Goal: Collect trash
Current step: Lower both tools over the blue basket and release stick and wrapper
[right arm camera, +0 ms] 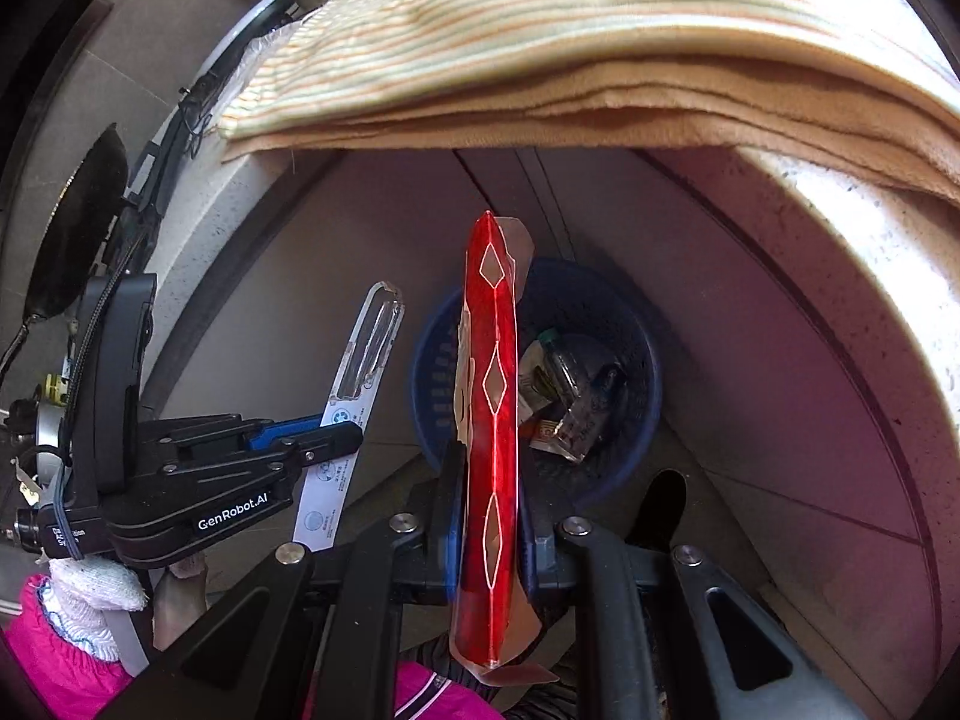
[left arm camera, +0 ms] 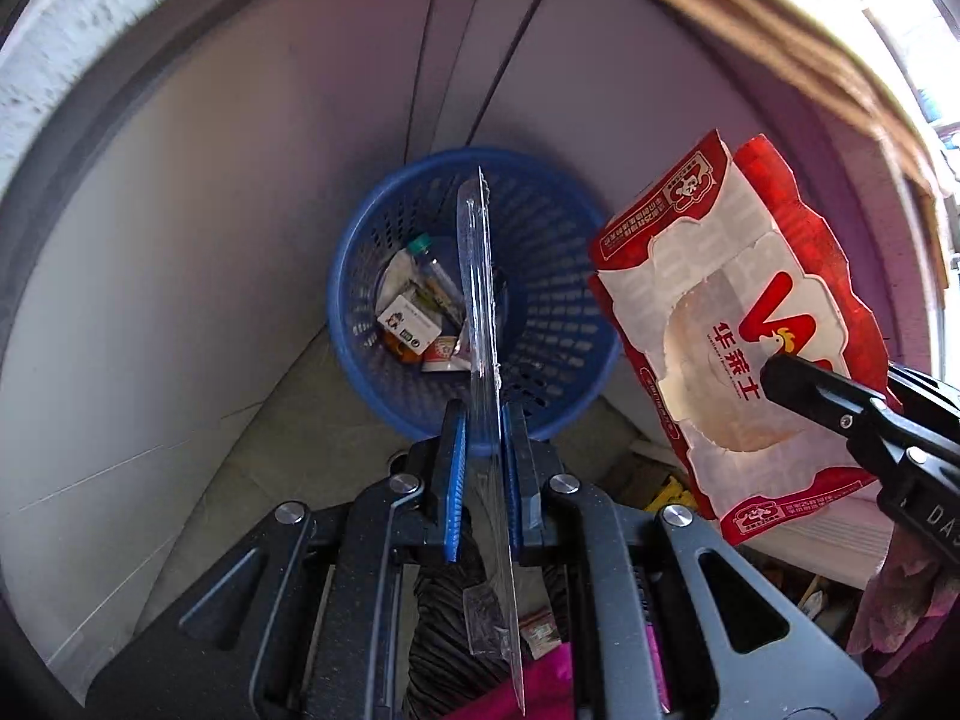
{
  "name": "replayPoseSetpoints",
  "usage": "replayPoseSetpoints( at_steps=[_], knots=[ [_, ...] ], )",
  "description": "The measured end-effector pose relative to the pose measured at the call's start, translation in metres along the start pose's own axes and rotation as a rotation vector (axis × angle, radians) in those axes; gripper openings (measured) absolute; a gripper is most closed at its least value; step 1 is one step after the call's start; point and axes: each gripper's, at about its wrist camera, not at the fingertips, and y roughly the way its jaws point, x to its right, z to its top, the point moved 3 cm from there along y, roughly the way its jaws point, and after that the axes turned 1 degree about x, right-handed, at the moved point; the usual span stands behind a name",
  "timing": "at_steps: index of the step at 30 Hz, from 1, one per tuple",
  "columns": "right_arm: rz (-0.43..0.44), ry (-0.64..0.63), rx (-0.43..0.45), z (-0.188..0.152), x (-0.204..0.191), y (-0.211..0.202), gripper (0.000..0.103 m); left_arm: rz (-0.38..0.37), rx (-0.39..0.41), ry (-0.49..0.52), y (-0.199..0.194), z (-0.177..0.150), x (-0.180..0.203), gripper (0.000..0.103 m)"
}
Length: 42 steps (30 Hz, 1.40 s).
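Clear plastic blister packaging, seen edge-on from the left wrist, stands upright between the blue pads of the left gripper, whose jaws pinch it near its lower half. From the right wrist the same packaging shows its flat face, a transparent bubble at the far end and a white printed card below, sticking out of the left gripper at the left of the scene. A red-and-white paper food wrapper hangs at the right of the left-wrist view, printed with a cartoon chicken and Chinese characters, and the black fingers of the right gripper clamp its near edge. In the right-wrist view that wrapper runs edge-on as a narrow red strip with pale diamond marks, pinched between the nearly closed jaws of the right gripper.

Beyond both pieces sits a round blue plastic basket on a grey tiled floor, against pale cabinet panels. Inside it lie a small bottle with a green cap, a white carton and other scraps. Both held pieces hang near the basket, above its near rim. A striped tan cloth drapes over a speckled desk edge at the far right. A white knit glove and a pink sleeve show at the near left.
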Motion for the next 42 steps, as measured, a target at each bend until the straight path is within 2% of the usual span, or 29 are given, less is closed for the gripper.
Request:
replayPoseSetpoints(
  at_steps=[9, 18, 21, 24, 25, 26, 28, 36, 42],
  knots=[
    [-0.068, 0.028, -0.05, 0.007, 0.008, 0.045, 0.013, 0.03, -0.054, 0.01, 0.033, 0.009, 0.0, 0.009],
    [-0.118, 0.002, -0.059, 0.014, 0.002, 0.063, 0.019, 0.051, -0.072, 0.031, 0.032, 0.019, 0.004, 0.01],
    [-0.121, -0.003, -0.054, 0.015, 0.001, 0.063, 0.028, 0.056, -0.072, 0.043, 0.03, 0.023, 0.001, 0.01],
    [-0.125, -0.007, -0.051, 0.017, 0.005, 0.061, 0.031, 0.067, -0.064, 0.047, 0.026, 0.026, 0.004, 0.01],
    [-0.124, -0.008, -0.049, 0.018, 0.005, 0.06, 0.032, 0.071, -0.063, 0.045, 0.024, 0.027, 0.004, 0.013],
    [-0.123, -0.009, -0.048, 0.018, 0.005, 0.059, 0.032, 0.076, -0.063, 0.04, 0.022, 0.028, 0.005, 0.021],
    [-0.121, -0.007, -0.045, 0.019, 0.005, 0.058, 0.032, 0.081, -0.053, 0.04, 0.019, 0.029, 0.005, 0.031],
    [-0.11, -0.014, -0.03, 0.025, 0.004, 0.044, 0.032, 0.082, -0.035, 0.036, 0.005, 0.038, 0.007, 0.032],
    [-0.093, -0.036, -0.012, 0.025, 0.002, 0.025, 0.036, 0.08, -0.007, 0.037, -0.009, 0.036, 0.006, 0.032]
  ],
)
